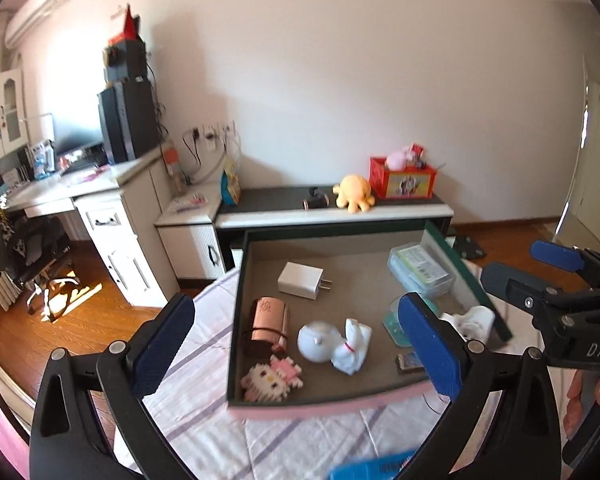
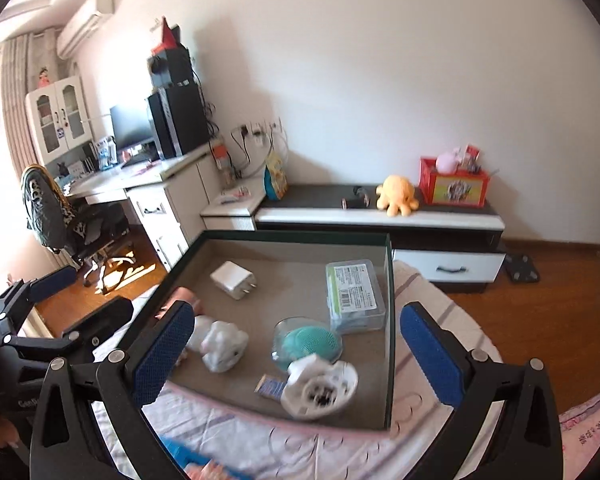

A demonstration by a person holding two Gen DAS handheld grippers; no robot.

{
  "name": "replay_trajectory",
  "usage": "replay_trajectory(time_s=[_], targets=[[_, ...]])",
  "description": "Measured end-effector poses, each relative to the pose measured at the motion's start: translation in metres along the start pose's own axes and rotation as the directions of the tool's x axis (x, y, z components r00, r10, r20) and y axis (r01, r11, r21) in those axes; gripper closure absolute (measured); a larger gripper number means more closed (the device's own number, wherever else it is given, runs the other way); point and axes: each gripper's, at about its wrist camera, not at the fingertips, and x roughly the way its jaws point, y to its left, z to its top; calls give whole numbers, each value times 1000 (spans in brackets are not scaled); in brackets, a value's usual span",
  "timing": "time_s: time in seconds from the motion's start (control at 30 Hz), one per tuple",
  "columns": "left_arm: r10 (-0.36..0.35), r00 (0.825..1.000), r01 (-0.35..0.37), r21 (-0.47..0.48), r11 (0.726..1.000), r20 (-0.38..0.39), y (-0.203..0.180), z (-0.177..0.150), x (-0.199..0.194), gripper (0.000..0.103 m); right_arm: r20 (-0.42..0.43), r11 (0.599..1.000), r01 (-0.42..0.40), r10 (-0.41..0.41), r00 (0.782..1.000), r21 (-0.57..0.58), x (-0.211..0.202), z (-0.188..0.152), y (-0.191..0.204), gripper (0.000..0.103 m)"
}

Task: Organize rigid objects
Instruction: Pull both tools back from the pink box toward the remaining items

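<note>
Most of the job looks done: the charger (image 1: pixel 300 282), clear case (image 2: pixel 354 296) and other small things lie in the tray (image 2: pixel 389 320) on the bed, both grippers (image 1: pixel 296 344) (image 2: pixel 296 348) hover with jaws spread and empty, and only something blue (image 1: pixel 374 468) remains outside.

The shallow tray (image 2: pixel 389 312) lies open from above, its low walls the only barrier at the sides. Bare floor shows along its far half between the white charger (image 2: pixel 233 279) and the clear plastic box (image 2: pixel 355 295), and again just behind the charger; the near half is crowded by the white round device (image 2: pixel 320 388), the teal brush in its clear dish (image 2: pixel 308 344), the white cloth toy (image 2: pixel 222 344) and a small blue card (image 2: pixel 271 387). The left gripper (image 1: pixel 296 344) and right gripper (image 2: pixel 296 352) both stand wide with nothing between their pads, close beside each other over the tray's near edge.
</note>
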Motion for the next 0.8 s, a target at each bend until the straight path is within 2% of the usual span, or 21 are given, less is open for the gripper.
replay_trajectory(time_s=[0.2,0.3,0.4,0.47,0.6,0.8], targets=[[33,994,-32,-4,999,109,0,-30,-95,0,136,996,76,-69,988,-50,-92,-32,43,0],[76,985,-77,1,997,154,-5,-47,-133,0,175,995,92,-83,981,-45,-127,-48,56,0],[88,980,-90,-2,996,176,-5,-61,-167,0,188,992,120,-110,976,-45,-155,-64,63,0],[87,979,-82,-37,996,187,-2,-71,-188,0,200,992,117,-108,974,-35,-171,-75,69,0],[79,975,-71,-45,996,207,0,-87,-222,0,221,991,127,-118,968,-31,-200,-94,79,0],[88,963,-78,-50,996,253,-2,-100,-259,0,235,991,132,-121,965,-30,-231,-113,91,0]])
